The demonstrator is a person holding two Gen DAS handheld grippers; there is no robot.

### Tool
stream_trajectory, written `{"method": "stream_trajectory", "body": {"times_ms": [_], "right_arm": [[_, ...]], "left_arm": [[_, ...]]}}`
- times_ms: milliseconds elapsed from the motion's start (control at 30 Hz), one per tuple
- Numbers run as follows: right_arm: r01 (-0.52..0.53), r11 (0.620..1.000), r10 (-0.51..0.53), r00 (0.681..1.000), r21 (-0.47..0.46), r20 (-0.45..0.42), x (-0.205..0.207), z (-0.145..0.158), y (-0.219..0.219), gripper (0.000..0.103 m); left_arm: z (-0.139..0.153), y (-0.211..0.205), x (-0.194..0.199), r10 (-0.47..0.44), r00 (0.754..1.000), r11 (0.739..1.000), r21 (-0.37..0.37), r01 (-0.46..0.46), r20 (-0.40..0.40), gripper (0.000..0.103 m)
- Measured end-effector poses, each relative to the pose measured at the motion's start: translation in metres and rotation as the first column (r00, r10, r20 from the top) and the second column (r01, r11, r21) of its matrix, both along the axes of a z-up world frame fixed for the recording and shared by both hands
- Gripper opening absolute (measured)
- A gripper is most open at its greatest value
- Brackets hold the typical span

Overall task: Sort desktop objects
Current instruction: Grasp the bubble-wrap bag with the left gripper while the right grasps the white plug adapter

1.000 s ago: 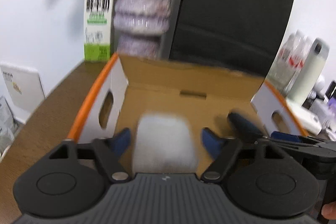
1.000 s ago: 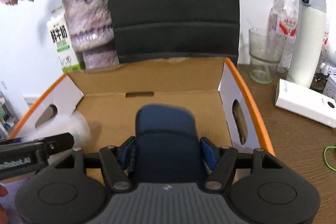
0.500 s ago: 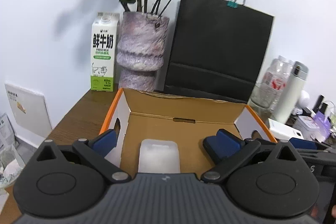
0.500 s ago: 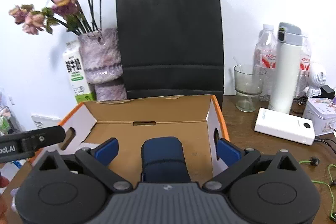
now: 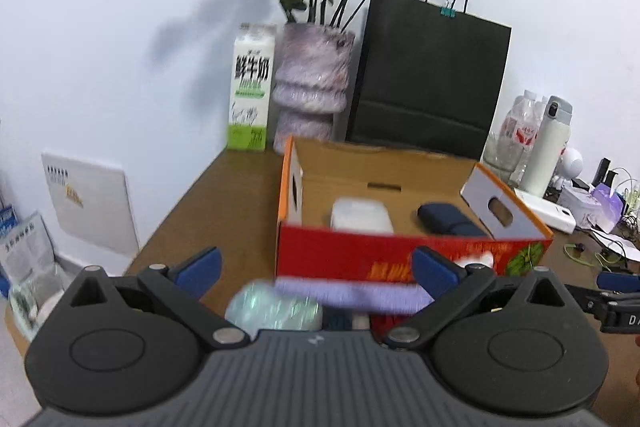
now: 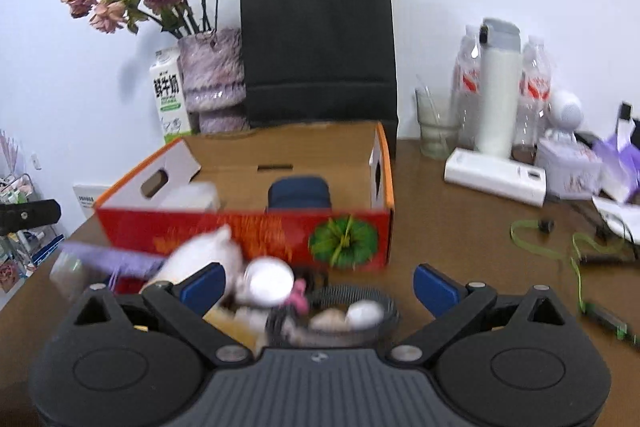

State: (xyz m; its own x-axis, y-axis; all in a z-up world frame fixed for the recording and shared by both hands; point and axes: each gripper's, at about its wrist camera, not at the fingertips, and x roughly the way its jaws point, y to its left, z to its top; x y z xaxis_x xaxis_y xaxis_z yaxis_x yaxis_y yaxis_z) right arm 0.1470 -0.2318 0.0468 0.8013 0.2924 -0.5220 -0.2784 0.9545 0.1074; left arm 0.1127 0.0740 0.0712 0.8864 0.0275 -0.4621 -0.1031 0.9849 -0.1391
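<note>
The left gripper (image 5: 318,273) stands wide with nothing between its blue fingers (image 5: 198,267), and straight ahead of it the cardboard box (image 5: 400,255) sits on the brown desk (image 5: 216,203), with a white case (image 5: 362,215) lying inside and a dark blue pouch (image 5: 448,219) to its right. The right gripper (image 6: 320,283) is spread just as wide and grips nothing. Just beyond its fingertips lies a blurred clutter including a black mesh basket (image 6: 352,303), and the box stands behind that.
</note>
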Motion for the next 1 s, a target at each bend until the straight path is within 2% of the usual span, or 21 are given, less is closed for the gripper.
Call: {"method": "stream_trajectory", "body": {"times_ms": [133, 433, 633, 800, 1000], "right_arm": [[-0.011, 1.000, 0.011, 1.000, 0.018, -0.010, -0.023, -0.013, 0.004, 0.101], [-0.035, 0.999, 0.035, 0.999, -0.030, 0.010, -0.052, -0.028, 0.025, 0.101], [0.001, 0.998, -0.001, 1.000, -0.066, 0.012, -0.051, -0.031, 0.023, 0.101], [0.075, 0.995, -0.076, 0.997, -0.072, -0.011, -0.043, -0.033, 0.004, 0.100], [0.102, 0.990, -0.109, 0.992, -0.092, -0.064, -0.028, -0.042, -0.009, 0.093]], "left_arm": [[-0.014, -0.003, -0.015, -0.015, 1.000, 1.000, -0.001, 0.015, -0.008, 0.103], [-0.041, -0.012, -0.029, -0.060, 0.998, 0.998, 0.033, 0.060, -0.017, 0.103], [-0.043, -0.007, -0.029, -0.046, 0.999, 0.999, 0.018, 0.047, -0.017, 0.103], [-0.045, -0.002, -0.028, -0.022, 0.999, 1.000, 0.003, 0.022, -0.029, 0.103], [-0.047, 0.000, -0.024, -0.020, 0.999, 1.000, -0.003, 0.020, -0.046, 0.103]]}}
